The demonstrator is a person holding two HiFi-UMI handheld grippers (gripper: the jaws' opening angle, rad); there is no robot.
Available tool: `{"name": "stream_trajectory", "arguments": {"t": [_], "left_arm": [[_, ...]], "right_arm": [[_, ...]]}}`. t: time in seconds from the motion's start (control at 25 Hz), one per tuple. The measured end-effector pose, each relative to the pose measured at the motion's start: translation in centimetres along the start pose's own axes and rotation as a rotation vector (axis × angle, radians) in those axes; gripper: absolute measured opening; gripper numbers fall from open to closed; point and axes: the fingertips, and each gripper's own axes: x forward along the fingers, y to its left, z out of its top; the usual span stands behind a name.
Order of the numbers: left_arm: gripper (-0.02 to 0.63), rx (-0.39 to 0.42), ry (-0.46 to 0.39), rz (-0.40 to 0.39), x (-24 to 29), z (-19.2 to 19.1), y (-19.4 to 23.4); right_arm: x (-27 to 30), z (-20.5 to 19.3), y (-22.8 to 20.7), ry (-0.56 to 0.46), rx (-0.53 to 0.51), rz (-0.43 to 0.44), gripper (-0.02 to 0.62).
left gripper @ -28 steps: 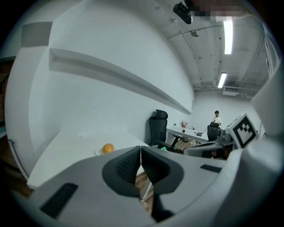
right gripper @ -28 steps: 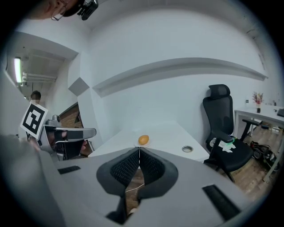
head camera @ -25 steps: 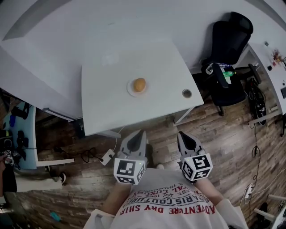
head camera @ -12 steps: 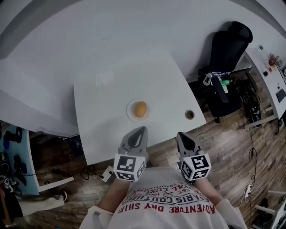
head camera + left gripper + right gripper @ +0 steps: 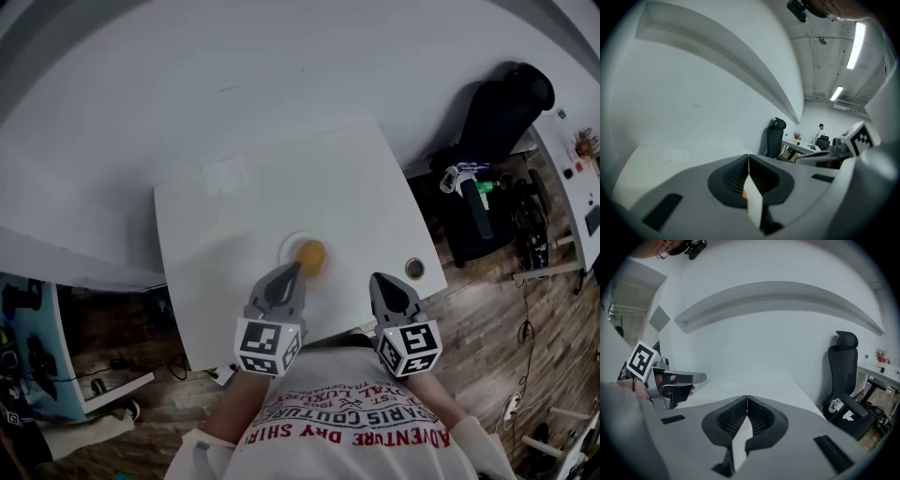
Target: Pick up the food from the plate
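Observation:
A round orange piece of food lies on a small white plate near the front of a white table. My left gripper hovers over the table's front edge, its tip just short of the plate, jaws shut and empty. In the left gripper view the shut jaws hide all but an orange sliver of the food. My right gripper is level with it, to the right of the plate, jaws pressed together with nothing between them. The right gripper view shows the left gripper off to its left.
A round grommet hole sits in the table's front right corner. A black office chair stands right of the table, with a second desk beyond it. A white wall runs behind the table. Wood floor lies around.
Both grippers have come forward from over the floor to the table's front edge. The plate and food now lie right at the left gripper's tip. Both stayed shut.

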Motion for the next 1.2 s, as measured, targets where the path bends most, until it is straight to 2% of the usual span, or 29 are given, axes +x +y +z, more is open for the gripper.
{"name": "stream_trajectory", "arguments": {"t": [0.16,0.48,0.76,0.92,0.96,1.04,1.08,1.2], "left_arm": [[0.008,-0.001,0.009,0.054,1.5,0.2,1.2],[0.008,-0.092,0.067,0.193,3.8,-2.0,2.0],[0.008,-0.12,0.106,0.334,4.5,-4.6,2.5],[0.011,-0.142,0.14,0.339,5.3,-6.6,2.0],[0.026,-0.143,0.157,0.327,5.7,-7.3,1.9],[0.164,-0.138,0.198,0.298,6.6,-8.6,1.6],[0.205,-0.134,0.218,0.286,7.0,-9.2,1.5],[0.257,-0.117,0.257,0.251,8.3,-10.7,1.3]], "right_arm": [[3.0,1.0,-0.9,0.013,-0.022,0.067,0.014],[7.8,2.2,-2.7,0.06,-0.081,0.239,0.014],[10.3,0.5,-4.2,0.105,-0.095,0.303,0.014],[11.1,-0.9,-4.4,0.143,-0.093,0.335,0.013],[11.3,-1.2,-4.4,0.151,-0.092,0.341,0.013],[11.5,-1.7,-4.6,0.166,-0.091,0.351,0.013],[11.6,-2.0,-4.7,0.172,-0.09,0.354,0.014],[11.8,-2.6,-5.3,0.184,-0.086,0.355,0.013]]}}
